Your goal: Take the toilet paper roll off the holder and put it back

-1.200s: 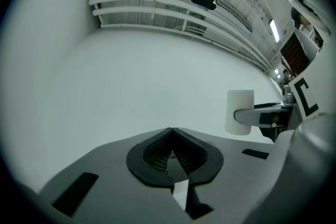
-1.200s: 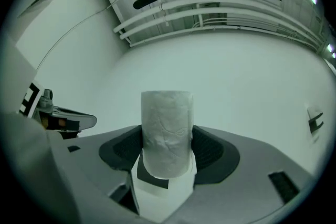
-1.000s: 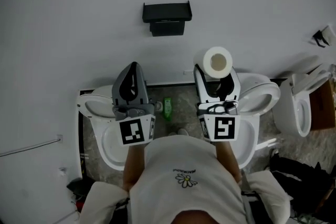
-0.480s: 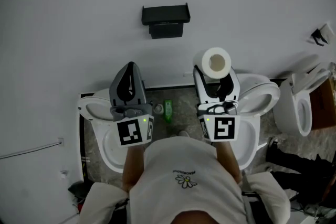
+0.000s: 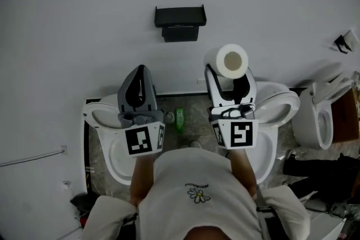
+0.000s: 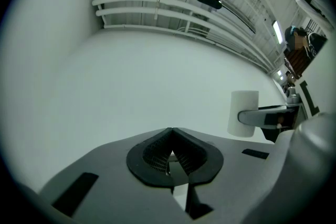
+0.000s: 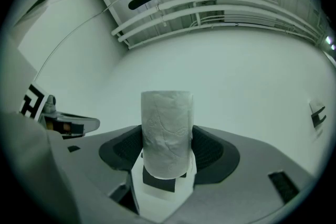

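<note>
A white toilet paper roll (image 5: 232, 60) is held up in front of the white wall, with my right gripper (image 5: 229, 75) shut on its sides. In the right gripper view the roll (image 7: 167, 131) stands upright between the dark pads (image 7: 212, 150). The black holder (image 5: 180, 22) is fixed to the wall up and to the left of the roll, and it is bare. My left gripper (image 5: 140, 72) is level with the right one, its jaws together with nothing between them (image 6: 170, 152). From the left gripper view the roll (image 6: 242, 113) shows at the right.
Below the grippers stand two white toilets (image 5: 101, 115) (image 5: 284, 99) and a third (image 5: 318, 121) at the far right. A green bottle (image 5: 179, 118) stands on the floor between the first two. A small dark fitting (image 5: 343, 42) is on the wall at the right.
The right gripper with the roll has edged slightly up, a little closer to the holder. The left gripper has stayed where it was.
</note>
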{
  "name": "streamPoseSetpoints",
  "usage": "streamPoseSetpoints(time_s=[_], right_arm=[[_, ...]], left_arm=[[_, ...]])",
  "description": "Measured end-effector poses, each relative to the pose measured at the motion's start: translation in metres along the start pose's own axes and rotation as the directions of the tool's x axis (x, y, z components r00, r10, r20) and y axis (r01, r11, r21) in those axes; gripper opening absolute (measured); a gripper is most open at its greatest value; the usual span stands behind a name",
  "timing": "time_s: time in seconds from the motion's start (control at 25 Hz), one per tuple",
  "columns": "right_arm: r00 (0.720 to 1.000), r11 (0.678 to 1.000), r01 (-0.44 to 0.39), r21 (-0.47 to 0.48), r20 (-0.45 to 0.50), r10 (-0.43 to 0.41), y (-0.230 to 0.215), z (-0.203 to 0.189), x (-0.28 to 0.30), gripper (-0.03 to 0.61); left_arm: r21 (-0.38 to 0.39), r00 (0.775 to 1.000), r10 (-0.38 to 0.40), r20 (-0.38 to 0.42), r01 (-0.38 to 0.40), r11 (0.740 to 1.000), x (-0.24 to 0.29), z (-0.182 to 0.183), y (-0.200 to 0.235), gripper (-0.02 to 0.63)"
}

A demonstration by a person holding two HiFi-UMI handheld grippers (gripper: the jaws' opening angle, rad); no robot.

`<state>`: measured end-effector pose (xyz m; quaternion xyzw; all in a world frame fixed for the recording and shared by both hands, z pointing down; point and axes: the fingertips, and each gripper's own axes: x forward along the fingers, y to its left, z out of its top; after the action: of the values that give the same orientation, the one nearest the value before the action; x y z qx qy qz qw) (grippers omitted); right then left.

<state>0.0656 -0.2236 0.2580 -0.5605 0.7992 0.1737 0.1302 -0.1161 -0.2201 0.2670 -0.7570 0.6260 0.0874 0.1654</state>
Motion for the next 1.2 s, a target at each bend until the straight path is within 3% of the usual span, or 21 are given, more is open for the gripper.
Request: streamPoseSetpoints(time_s=[0.2,0.4,0.6,0.8,1.0,1.2], right_arm=[[0.997,0.999,-0.038,0.004,0.074,0.038,0.006,0.037,0.051,0.293],[0.996,0.996,-0.079,0.038,0.05,0.077,0.012,0.048,0.107,0.293],[0.993,0.992,-0.102,0.077,-0.053,0.106,0.021,0.033,0.157,0.291],[0.973,0.983,-0.116,0.143,-0.185,0.141,0.029,-0.004,0.198,0.291],[0.933,0.977,-0.106,0.183,-0.321,0.161,0.04,-0.05,0.223,0.292],[0.877,0.977,-0.11,0.184,-0.445,0.183,0.055,-0.089,0.236,0.293]], left_arm=[[-0.003,1.0,0.022,-0.015,-0.022,1.0,-0.001,-0.004,0.009,0.017],[-0.011,0.998,0.055,-0.04,-0.055,0.998,-0.002,-0.01,0.022,0.017],[-0.029,0.993,0.083,-0.081,-0.085,0.996,-0.006,-0.022,0.036,0.017],[-0.037,0.989,0.108,-0.098,-0.112,0.993,-0.005,-0.03,0.048,0.017],[-0.036,0.985,0.125,-0.121,-0.13,0.991,-0.005,-0.037,0.057,0.017],[-0.046,0.98,0.138,-0.141,-0.146,0.988,-0.005,-0.047,0.061,0.017]])
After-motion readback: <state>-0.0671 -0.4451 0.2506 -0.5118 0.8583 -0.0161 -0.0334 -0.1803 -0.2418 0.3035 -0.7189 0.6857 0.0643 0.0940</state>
